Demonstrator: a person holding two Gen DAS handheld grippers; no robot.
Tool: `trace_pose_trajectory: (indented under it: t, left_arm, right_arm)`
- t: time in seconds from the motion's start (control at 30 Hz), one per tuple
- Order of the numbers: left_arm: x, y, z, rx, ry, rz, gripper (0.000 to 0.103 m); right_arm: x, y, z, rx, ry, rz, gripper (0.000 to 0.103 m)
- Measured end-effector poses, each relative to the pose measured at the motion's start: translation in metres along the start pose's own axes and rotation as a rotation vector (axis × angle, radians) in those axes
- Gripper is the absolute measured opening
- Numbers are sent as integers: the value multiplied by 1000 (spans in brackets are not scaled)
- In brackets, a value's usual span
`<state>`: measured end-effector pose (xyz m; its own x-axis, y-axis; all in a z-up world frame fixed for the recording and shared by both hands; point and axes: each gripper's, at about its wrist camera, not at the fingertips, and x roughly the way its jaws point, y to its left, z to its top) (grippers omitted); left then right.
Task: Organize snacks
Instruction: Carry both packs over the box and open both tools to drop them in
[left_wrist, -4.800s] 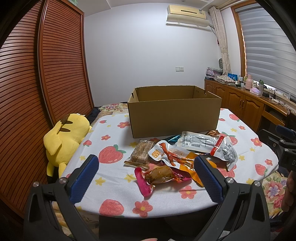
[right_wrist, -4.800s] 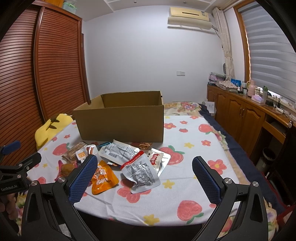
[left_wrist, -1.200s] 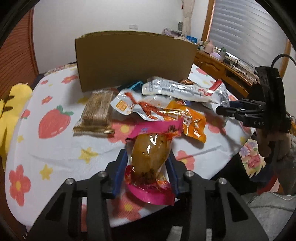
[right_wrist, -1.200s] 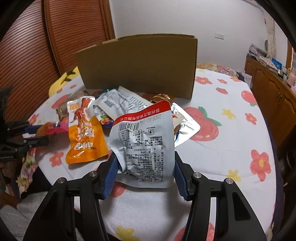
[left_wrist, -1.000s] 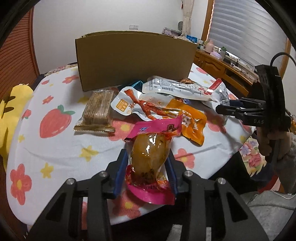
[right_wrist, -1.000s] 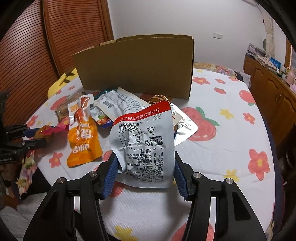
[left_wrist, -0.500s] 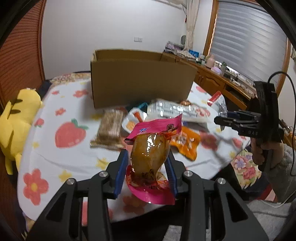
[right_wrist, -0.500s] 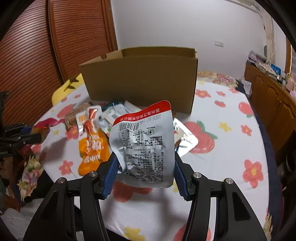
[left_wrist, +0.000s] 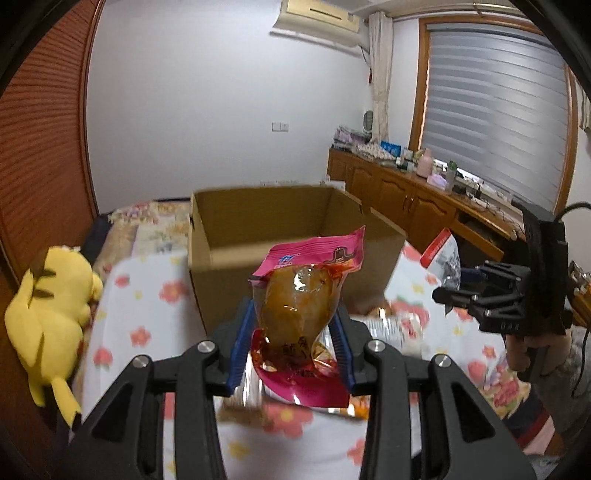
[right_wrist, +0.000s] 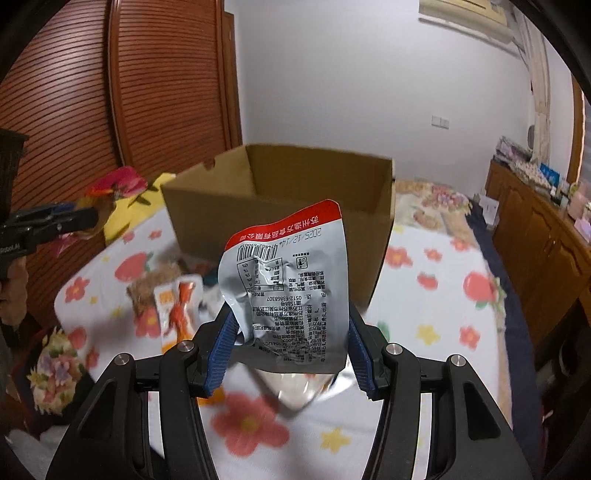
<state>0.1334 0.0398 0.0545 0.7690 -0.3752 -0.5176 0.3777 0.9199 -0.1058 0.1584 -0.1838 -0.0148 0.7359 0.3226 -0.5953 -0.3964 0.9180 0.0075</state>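
L gripper (left_wrist: 291, 349) w/ pink pouch (left_wrist: 301, 295), R gripper (right_wrist: 290, 347) w/ silver pouch (right_wrist: 288, 291)

Both tools are built alike: matte black plastic frames with triangular cut-outs in the arms and round silver screw heads set along the top. The left gripper (left_wrist: 291, 354) has fingers faced with ribbed blue pads (left_wrist: 239, 345), and the right gripper (right_wrist: 290, 354) carries the same blue ribbing (right_wrist: 221, 350). Seen from the side, the right tool has a blocky black body with faint raised lettering, and a thin black cable (left_wrist: 581, 306) loops from its back. The hand (left_wrist: 522, 356) beneath it shows bare skin and a grey sleeve cuff. White lettering marks the left tool's flank.
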Motion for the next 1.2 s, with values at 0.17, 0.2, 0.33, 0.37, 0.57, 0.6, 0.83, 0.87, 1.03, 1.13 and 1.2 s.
trace_pose_trajectory:
  t: [0.17, 0.2, 0.33, 0.37, 0.57, 0.6, 0.83, 0.87, 1.03, 1.13, 1.2]
  left_arm:
    - [6, -1, 42, 4, -49, -7, 38]
    - [9, -2, 50, 14, -57, -1, 38]
    - [22, -5, 68, 28, -69, 7, 38]
    - [25, -5, 70, 32, -73, 13, 38]
    - [65, 1, 75, 35, -67, 49, 39]
    - [70, 2, 74, 32, -62, 54, 39]
    - [120, 15, 68, 6, 4, 101, 39]
    - [126, 18, 66, 6, 12, 108, 39]
    - [141, 22, 62, -10, 54, 121, 42]
    - [147, 23, 59, -14, 71, 135, 47]
    - [150, 23, 56, -4, 78, 153, 58]
  right_arm:
    - [10, -9, 37, -1, -32, -14, 56]
    - [13, -11, 44, 3, -37, -14, 56]
    - [28, -19, 68, 14, -38, -24, 56]
    - [32, -21, 72, 16, -37, -27, 56]
    - [67, -27, 92, 34, -9, -49, 56]
    - [74, -27, 94, 36, -2, -53, 56]
    - [113, -31, 100, 47, 48, -93, 56]
    - [115, -31, 100, 48, 51, -94, 56]
    - [124, -33, 99, 54, 69, -103, 57]
    - [131, -34, 99, 63, 86, -100, 57]
    - [134, -35, 97, 58, 97, -102, 58]
